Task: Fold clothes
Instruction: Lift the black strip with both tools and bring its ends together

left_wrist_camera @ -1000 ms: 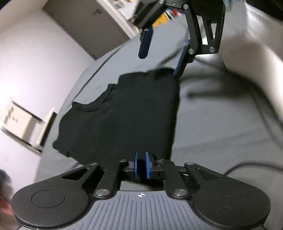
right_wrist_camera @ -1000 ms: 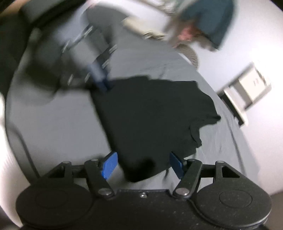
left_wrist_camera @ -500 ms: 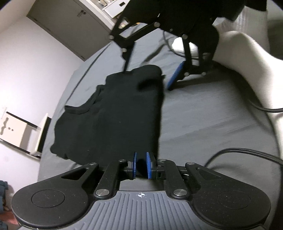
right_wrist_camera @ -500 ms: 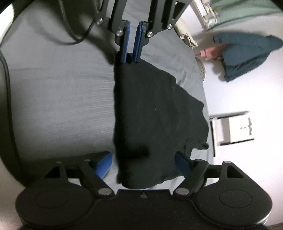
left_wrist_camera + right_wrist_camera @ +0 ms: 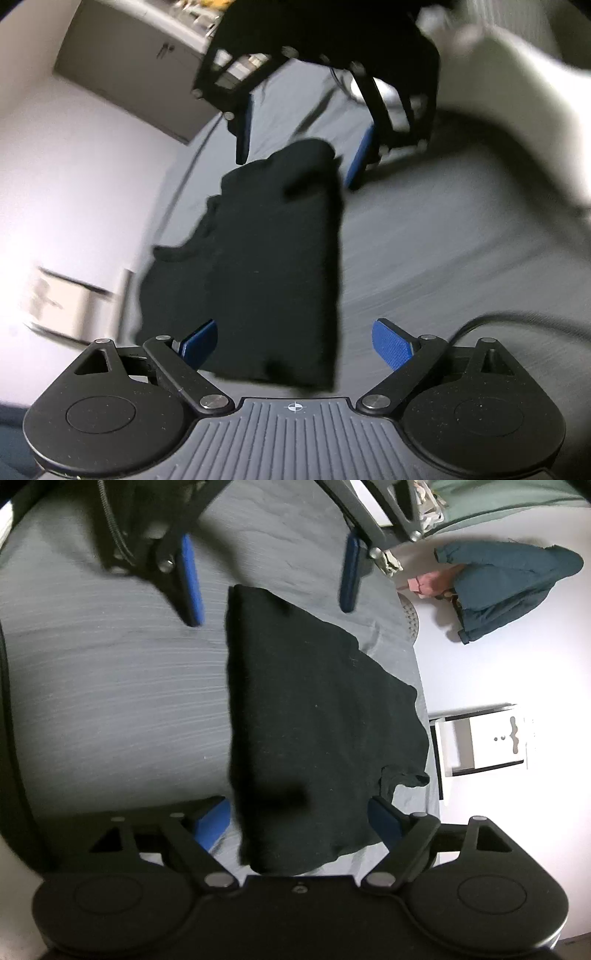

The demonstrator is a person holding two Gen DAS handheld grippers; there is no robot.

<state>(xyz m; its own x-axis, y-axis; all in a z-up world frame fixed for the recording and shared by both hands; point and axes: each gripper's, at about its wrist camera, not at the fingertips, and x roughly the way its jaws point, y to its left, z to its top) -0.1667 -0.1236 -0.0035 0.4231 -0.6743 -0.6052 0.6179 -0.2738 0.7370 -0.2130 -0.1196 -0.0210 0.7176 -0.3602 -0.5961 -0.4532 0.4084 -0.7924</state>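
Both of our grippers stand with their jaws apart, holding nothing. Nearest to us, the left gripper (image 5: 293, 341) straddles one end of the black shirt (image 5: 266, 266), its blue pads either side of the cloth without pinching it. The shirt lies partly folded on the grey bedsheet (image 5: 443, 240), one long edge straight, the neckline and a sleeve spilling out on the other side. At the shirt's far end, the right gripper (image 5: 303, 147) hovers over the opposite corner, equally spread.

From the right wrist view the picture mirrors itself: the right gripper (image 5: 299, 818) frames the near end of the shirt (image 5: 314, 709), and the left gripper (image 5: 271, 579) hangs beyond it.

Our worry is the lumpy ridge near each end: if we close on only the top layer there, the fold underneath could drag open. The loose sleeve could also trail out and skew the next fold. Further off sit a pale cabinet (image 5: 480, 738) and a hanging blue garment (image 5: 509, 587).
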